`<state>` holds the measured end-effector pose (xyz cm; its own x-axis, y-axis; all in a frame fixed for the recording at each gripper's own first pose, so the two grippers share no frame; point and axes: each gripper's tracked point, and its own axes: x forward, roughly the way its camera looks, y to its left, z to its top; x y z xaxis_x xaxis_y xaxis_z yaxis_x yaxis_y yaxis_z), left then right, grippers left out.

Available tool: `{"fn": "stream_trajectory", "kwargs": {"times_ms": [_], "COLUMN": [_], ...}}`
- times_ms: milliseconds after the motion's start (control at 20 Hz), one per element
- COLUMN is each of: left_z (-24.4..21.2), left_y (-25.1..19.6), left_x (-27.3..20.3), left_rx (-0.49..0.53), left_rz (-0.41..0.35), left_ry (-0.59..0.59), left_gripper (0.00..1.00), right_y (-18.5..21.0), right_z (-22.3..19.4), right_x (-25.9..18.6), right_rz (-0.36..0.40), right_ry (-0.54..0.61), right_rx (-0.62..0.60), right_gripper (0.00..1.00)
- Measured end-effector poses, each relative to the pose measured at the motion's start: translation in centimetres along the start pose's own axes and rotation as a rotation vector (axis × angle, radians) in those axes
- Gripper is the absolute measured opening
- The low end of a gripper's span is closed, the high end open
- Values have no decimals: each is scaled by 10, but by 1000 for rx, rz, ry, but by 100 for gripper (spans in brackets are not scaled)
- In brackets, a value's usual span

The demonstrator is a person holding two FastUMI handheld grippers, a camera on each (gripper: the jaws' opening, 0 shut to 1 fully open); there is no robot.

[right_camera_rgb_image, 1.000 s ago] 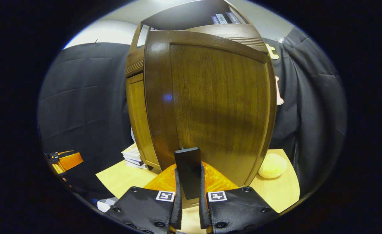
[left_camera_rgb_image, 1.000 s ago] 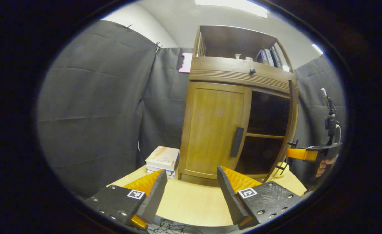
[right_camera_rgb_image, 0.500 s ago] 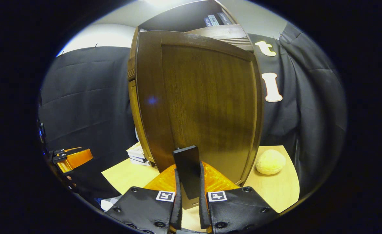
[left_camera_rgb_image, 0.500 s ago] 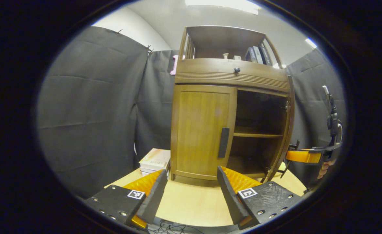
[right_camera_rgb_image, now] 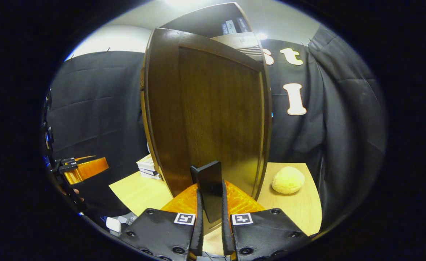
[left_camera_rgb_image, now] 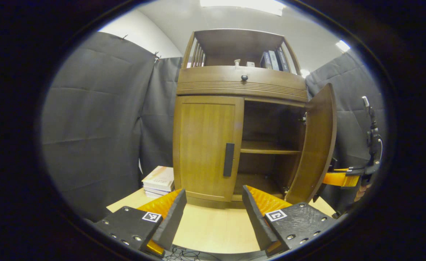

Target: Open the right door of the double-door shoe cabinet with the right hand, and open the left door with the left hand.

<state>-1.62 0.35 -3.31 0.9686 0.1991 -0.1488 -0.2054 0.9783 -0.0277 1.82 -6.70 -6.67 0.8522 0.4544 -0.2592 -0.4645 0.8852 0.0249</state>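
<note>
Right door (left_camera_rgb_image: pixel 316 145) has swung wider than 1 s ago, inner face now showing. Left gripper view: left hand-held gripper (left_camera_rgb_image: pixel 213 214) hangs wide open over the desk (left_camera_rgb_image: pixel 213 232), well short of the shut left door (left_camera_rgb_image: pixel 205 145) and its handle (left_camera_rgb_image: pixel 229 159); cabinet (left_camera_rgb_image: pixel 242 81) shelf exposed; books (left_camera_rgb_image: pixel 158 179) beside it. Right gripper view: right hand-held gripper (right_camera_rgb_image: pixel 210 217) clamped on right door handle (right_camera_rgb_image: pixel 209 186); yellow ball (right_camera_rgb_image: pixel 288 180) on desk.
</note>
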Motion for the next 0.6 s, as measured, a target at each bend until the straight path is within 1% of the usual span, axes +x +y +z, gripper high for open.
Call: {"fn": "stream_trajectory", "kwargs": {"times_ms": [150, 200, 350, 500, 550, 600], "left_z": [0, 0, -1, -1, -1, -1], "left_y": [1, 1, 0, 1, -1, -1], "left_x": [-1, -2, -2, -3, -3, -4], "left_rx": [20, 23, 21, 14, 9, 5], "left_rz": [0, 2, 15, 33, 36, 38], "left_ry": [3, 3, 2, 1, 2, 4], "left_gripper": [90, 90, 90, 90, 90, 90], "right_y": [-18, -24, -45, -71, -80, -91], "right_z": [-2, -5, -4, -4, -4, -3], "right_x": [-11, -15, -24, -31, -33, -35], "right_rz": [-5, -7, -12, -31, -42, -56], "right_ry": [-2, -2, -6, -11, -12, -14], "right_rx": [-21, -22, -9, 12, 21, 29], "right_gripper": [21, 22, 21, 22, 20, 22]}}
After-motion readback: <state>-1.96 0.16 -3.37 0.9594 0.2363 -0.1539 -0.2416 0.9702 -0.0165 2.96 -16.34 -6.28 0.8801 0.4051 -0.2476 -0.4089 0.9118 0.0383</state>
